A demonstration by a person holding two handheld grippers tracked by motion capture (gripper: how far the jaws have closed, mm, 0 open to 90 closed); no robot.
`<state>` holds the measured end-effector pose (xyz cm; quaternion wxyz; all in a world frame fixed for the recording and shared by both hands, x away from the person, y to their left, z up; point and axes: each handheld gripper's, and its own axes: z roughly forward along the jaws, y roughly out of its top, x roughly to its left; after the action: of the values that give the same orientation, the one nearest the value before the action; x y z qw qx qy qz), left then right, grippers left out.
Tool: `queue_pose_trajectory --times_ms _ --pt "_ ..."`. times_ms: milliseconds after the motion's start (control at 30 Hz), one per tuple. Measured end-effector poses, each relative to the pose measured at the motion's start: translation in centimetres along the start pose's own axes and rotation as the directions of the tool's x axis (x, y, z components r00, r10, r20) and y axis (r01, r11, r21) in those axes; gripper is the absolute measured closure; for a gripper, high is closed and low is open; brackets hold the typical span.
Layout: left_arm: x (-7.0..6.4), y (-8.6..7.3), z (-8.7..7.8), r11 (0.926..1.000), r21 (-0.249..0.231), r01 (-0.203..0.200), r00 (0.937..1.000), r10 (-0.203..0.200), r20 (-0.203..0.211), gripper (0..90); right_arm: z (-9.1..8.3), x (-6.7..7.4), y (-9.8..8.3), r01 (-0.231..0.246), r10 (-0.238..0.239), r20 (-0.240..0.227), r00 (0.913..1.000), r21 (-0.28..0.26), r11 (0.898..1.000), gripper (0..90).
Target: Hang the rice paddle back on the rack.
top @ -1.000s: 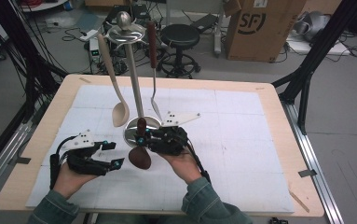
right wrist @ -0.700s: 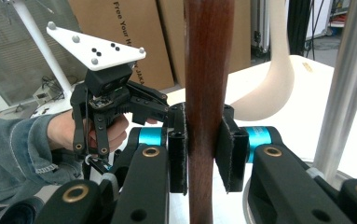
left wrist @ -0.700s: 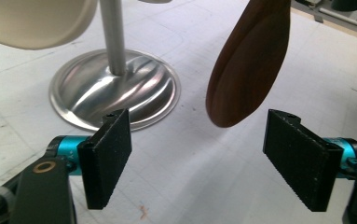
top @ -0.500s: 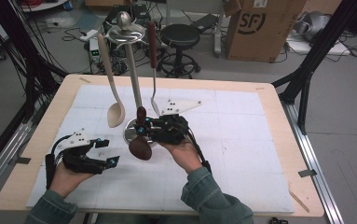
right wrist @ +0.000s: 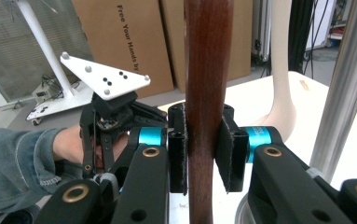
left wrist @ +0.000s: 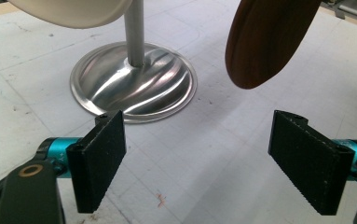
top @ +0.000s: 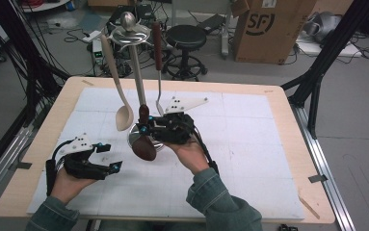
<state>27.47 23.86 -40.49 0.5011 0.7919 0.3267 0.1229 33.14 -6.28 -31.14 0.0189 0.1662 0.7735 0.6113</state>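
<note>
Dark wooden spoon pinched beside the stand

Dark wooden spoon (top: 144,144) hangs bowl-down above the table (top: 269,144), its handle pinched by the right tongs (top: 146,129). Metal utensil stand (top: 135,72) rises at twelve o'clock. At eight o'clock, left tongs (top: 111,156) have just spread, empty.

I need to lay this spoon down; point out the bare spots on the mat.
Bare: the white mat right of the right tongs, out to the wooden table edge. Crowded: around the stand base, by the dark wooden spoon and cream spoon.
</note>
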Motion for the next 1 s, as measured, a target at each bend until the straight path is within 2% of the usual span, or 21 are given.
queue_pose_trajectory --times_ms 1000 --pt "0.0 -0.3 0.0 0.9999 0.011 0.006 0.9994 -0.005 -0.034 14.8 0.6 1.1 4.5 0.093 -0.093 -0.019 0.9955 0.0 0.996 76.2"
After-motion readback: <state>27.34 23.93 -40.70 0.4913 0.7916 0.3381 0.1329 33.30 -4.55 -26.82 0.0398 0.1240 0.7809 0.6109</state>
